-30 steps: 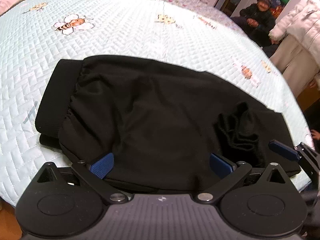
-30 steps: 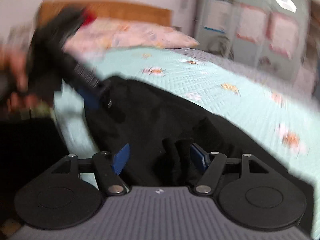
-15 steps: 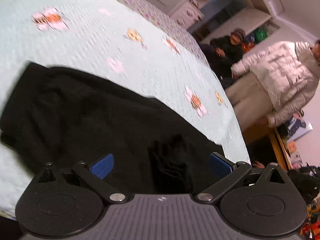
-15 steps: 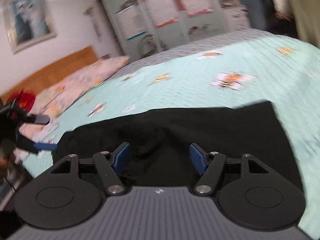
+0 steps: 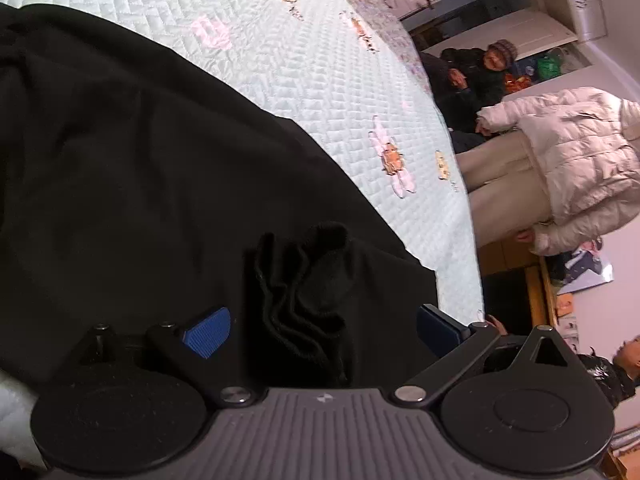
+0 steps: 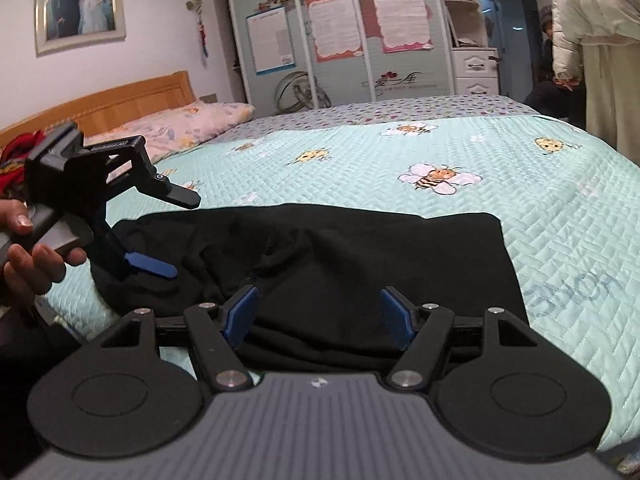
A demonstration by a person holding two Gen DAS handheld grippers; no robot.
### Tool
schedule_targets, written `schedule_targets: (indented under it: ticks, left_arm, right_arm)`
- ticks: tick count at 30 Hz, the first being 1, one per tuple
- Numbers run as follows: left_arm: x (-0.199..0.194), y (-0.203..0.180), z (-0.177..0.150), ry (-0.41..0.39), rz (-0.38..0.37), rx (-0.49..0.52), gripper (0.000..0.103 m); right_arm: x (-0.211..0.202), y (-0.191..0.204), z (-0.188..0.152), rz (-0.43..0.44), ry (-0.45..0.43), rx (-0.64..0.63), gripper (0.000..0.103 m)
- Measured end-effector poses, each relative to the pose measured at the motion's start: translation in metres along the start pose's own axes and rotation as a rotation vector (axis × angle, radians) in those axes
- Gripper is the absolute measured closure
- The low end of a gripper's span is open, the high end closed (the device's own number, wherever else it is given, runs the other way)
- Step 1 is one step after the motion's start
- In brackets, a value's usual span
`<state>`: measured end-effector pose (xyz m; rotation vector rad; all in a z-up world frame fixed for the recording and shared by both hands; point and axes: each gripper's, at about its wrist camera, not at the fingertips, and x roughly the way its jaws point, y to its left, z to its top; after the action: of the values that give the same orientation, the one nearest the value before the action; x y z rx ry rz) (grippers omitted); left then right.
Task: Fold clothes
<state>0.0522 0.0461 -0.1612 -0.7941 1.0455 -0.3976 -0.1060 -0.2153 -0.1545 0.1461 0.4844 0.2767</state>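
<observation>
A black garment [image 5: 140, 168] lies spread on the pale green quilted bed [image 5: 312, 64]. Its ribbed cuff [image 5: 304, 300] is bunched up between the open jaws of my left gripper [image 5: 320, 326], just above it. In the right wrist view the garment [image 6: 380, 252] lies flat, and my right gripper [image 6: 320, 312] is open over its near edge, holding nothing. The left gripper [image 6: 160, 236] shows there at the left, held in a hand, open over the garment's left end.
The bee-patterned quilt [image 6: 440, 152] stretches beyond the garment. A pink pillow [image 6: 180, 124] and wooden headboard [image 6: 120, 100] are at the far left. A person in a white jacket [image 5: 560, 160] stands by the bed; another sits behind [image 5: 480, 72]. A wardrobe [image 6: 360, 40] lines the far wall.
My left gripper has swung right along the garment, and the bunched cuff now sits between its jaws. My right gripper has moved to the garment's other end. Both stay open.
</observation>
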Motion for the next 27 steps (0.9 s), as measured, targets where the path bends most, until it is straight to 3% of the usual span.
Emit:
schedule_targets:
  ticks: [8,10,12,13,20,25,27]
  left_arm:
    - [0.039,-0.011,0.006,0.035,0.056,0.013,0.008]
    - [0.047,-0.013,0.007,0.051,0.061,0.024,0.026]
    - [0.054,-0.013,0.008,0.074,0.066,0.030,0.063]
    - [0.055,-0.012,0.008,0.077,0.064,0.023,0.068]
    - [0.049,-0.023,0.009,0.066,0.031,0.050,0.084]
    - [0.043,-0.039,0.014,0.063,-0.035,0.029,0.086]
    - [0.041,-0.049,0.016,0.060,-0.064,0.022,0.086]
  right_arm:
    - [-0.009,0.003,-0.005,-0.007,-0.016,-0.003,0.033]
    - [-0.010,0.003,-0.006,-0.015,-0.017,-0.012,0.032]
    - [-0.011,0.002,-0.007,-0.019,-0.014,-0.012,0.032]
    - [-0.012,0.001,-0.008,-0.023,-0.014,-0.010,0.032]
    - [-0.019,0.001,-0.011,-0.050,-0.023,-0.046,0.029]
    - [-0.026,0.028,-0.015,-0.007,-0.034,-0.261,0.029]
    - [-0.025,0.038,-0.016,0.050,-0.016,-0.308,0.029]
